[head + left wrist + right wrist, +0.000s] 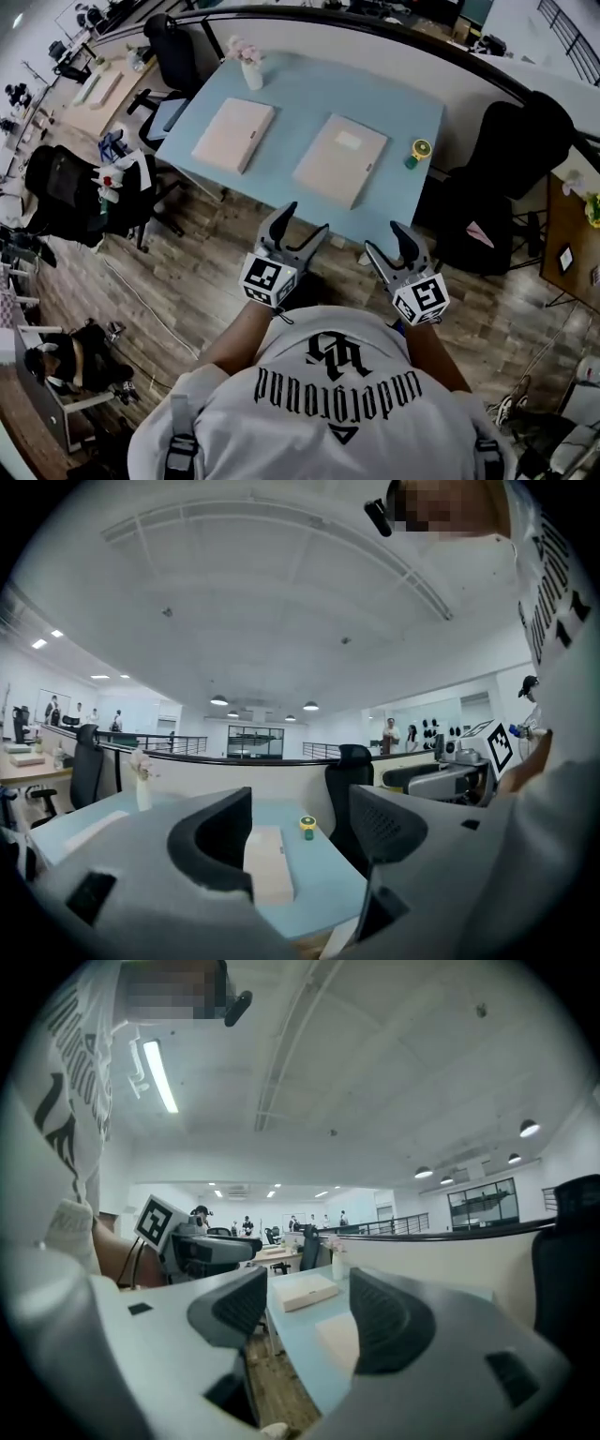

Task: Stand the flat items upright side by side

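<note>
Approach stage: left hand-held gripper [305, 220] and right hand-held gripper [388, 244] hang wide, empty, short of the bench [309, 94]; pink flat item [233, 133] and beige flat item [341, 157] lie untouched, awaiting edge grips.

A white vase of pale flowers [249, 64] stands at the desk's [309, 94] far left corner. A small yellow-topped green object [418, 153] sits at its right edge.
</note>
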Available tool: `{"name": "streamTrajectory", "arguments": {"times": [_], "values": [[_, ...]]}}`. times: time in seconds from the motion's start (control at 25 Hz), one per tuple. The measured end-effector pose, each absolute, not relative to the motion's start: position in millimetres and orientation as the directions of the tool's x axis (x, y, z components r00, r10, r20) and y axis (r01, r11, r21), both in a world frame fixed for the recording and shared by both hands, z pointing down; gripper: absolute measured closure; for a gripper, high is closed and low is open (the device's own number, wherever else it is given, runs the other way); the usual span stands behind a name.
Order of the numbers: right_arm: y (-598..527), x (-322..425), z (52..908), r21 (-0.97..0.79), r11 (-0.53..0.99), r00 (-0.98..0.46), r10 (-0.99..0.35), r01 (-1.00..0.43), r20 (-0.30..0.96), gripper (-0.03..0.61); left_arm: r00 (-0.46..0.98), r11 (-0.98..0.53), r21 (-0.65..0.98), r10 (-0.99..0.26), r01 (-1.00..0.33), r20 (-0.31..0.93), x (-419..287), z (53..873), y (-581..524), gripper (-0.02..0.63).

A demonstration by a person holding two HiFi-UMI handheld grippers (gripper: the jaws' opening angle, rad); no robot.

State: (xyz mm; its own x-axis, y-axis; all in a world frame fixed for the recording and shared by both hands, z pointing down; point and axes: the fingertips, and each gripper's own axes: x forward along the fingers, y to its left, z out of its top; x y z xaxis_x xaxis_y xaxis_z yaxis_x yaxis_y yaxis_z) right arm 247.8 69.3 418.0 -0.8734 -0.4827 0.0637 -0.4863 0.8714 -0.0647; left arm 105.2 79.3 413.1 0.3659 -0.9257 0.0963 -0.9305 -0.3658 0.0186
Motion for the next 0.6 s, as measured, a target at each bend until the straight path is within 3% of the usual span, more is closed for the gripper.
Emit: {"name": "streamTrajectory", "arguments": {"times": [0.6], "values": [[-54,156,417,-0.041,0.663,-0.663,-0.741,-0.748,0.104,0.316,0.652,-0.656,0.027,-0.744,-0.754,0.143,19,417,-82,0.279]]}}
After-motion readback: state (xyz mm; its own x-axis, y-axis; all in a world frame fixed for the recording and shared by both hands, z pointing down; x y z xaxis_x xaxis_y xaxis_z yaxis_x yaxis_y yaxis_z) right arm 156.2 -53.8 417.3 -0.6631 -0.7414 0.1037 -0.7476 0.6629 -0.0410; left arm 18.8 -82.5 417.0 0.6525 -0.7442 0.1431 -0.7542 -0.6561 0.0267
